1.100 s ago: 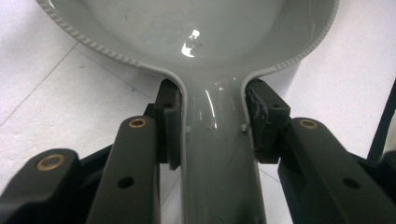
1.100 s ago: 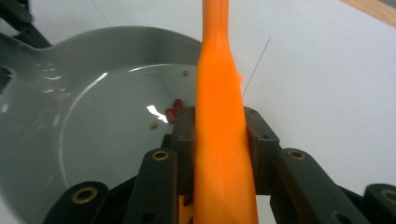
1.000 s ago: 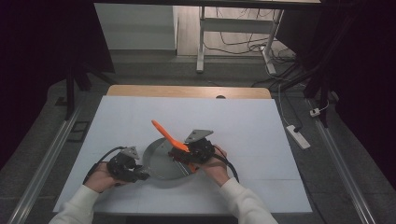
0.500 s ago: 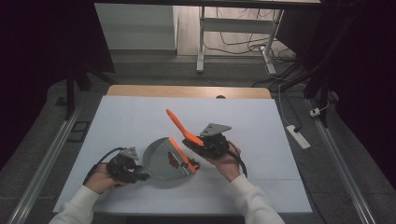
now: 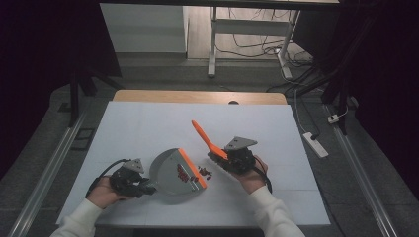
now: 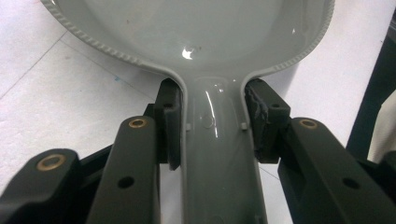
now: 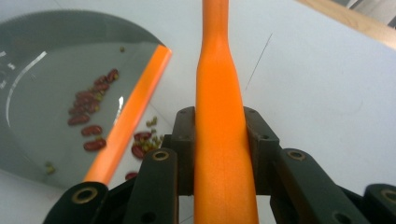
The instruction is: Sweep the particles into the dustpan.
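Note:
A grey dustpan with an orange lip lies on the white table. My left gripper is shut on its handle, one black pad pressing on each side. Red beans lie in the pan, and a few more beans sit on the table just past the lip. To the right of the pan my right gripper is shut on an orange brush handle, which slants up and to the left. The brush head is hidden.
A white sheet covers the table; a wooden edge shows at the far side. On the floor to the right lies a power strip with cables. Bare table surface lies right of my right hand.
My right gripper has moved to the right with the orange brush, off the dustpan. Beans now show in the pan and beside its lip. The left gripper and pan have stayed put.

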Available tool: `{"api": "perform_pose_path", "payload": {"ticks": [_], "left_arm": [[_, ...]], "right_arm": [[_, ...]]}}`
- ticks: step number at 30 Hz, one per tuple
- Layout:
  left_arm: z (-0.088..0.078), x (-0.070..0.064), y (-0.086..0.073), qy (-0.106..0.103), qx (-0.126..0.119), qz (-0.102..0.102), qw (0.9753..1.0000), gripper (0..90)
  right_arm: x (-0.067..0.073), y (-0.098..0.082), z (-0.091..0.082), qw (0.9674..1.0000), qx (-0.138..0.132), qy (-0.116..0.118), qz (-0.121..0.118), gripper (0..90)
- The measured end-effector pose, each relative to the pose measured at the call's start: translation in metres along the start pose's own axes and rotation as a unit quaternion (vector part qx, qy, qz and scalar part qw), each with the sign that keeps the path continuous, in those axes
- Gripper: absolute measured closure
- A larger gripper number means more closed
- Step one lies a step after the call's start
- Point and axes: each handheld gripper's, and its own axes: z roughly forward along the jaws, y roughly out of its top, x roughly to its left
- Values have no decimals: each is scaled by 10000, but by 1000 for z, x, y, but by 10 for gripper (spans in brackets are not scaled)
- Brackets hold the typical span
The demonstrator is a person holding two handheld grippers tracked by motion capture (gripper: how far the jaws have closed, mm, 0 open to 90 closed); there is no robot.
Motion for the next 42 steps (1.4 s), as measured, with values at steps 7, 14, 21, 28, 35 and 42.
{"api": "perform_pose_path", "payload": {"ticks": [7,14,21,28,35,42], "left_arm": [[0,-2,0,-22,13,-32,10000,619],[1,-4,2,-32,16,-47,10000,621],[1,-6,2,32,-26,-47,10000,621],[1,-5,1,-49,4,-57,10000,622],[3,-6,2,-94,25,-57,9999,623],[6,-7,3,-116,53,-53,9999,622]], "right_arm": [[1,-10,3,9999,133,-22,32,699],[7,-11,8,9997,251,3,-80,699],[13,-10,11,9996,255,109,-83,699],[19,-9,12,9995,248,119,-133,699],[23,-8,15,9996,195,148,-157,699],[33,-4,21,9995,131,271,-94,698]]}}
